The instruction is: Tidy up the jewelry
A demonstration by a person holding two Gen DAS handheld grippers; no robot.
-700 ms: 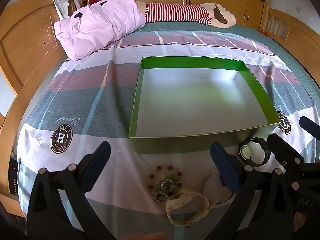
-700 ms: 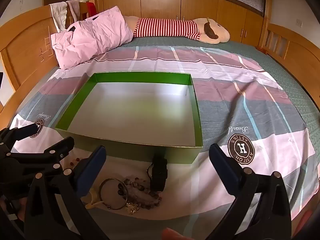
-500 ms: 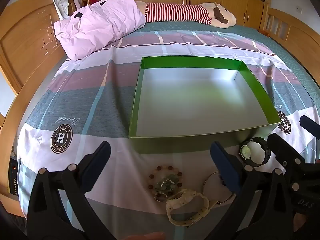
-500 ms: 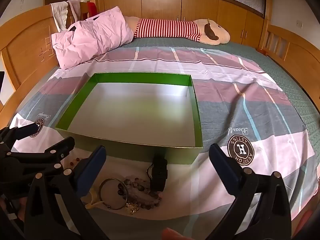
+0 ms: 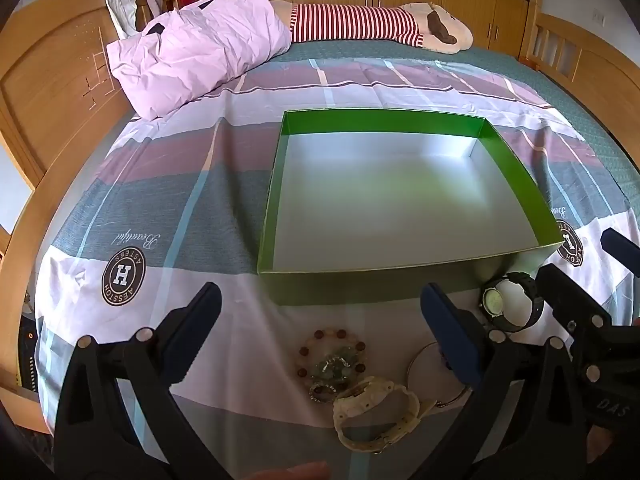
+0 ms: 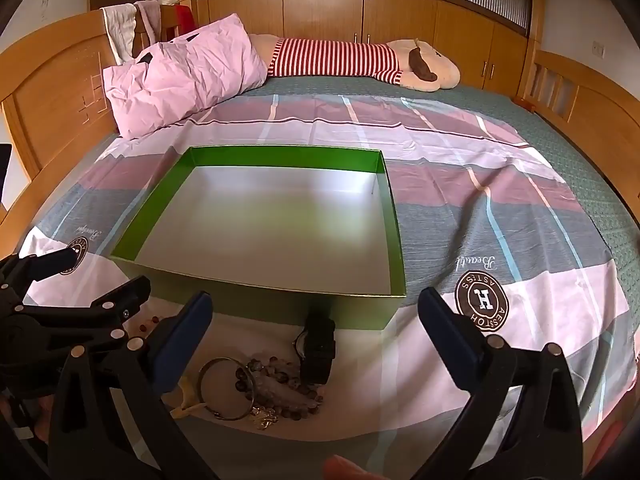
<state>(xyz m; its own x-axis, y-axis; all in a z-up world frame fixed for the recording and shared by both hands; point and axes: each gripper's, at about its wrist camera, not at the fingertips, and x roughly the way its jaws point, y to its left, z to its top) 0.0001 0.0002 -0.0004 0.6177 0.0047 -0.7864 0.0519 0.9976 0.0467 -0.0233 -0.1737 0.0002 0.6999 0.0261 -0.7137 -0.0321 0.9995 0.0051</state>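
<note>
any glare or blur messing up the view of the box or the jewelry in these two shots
Left wrist: fisheye bends the green box walls; its pale floor has a soft sheen, not washed out; black watch sharp. Right wrist: same bending, dark vignette corners; the bead pile in the box's shade, still legible.

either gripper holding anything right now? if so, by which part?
Nothing is held. The left gripper and the right gripper are both wide open above the bedspread, and the black watch and cream watch lie untouched in front of the green box.
</note>
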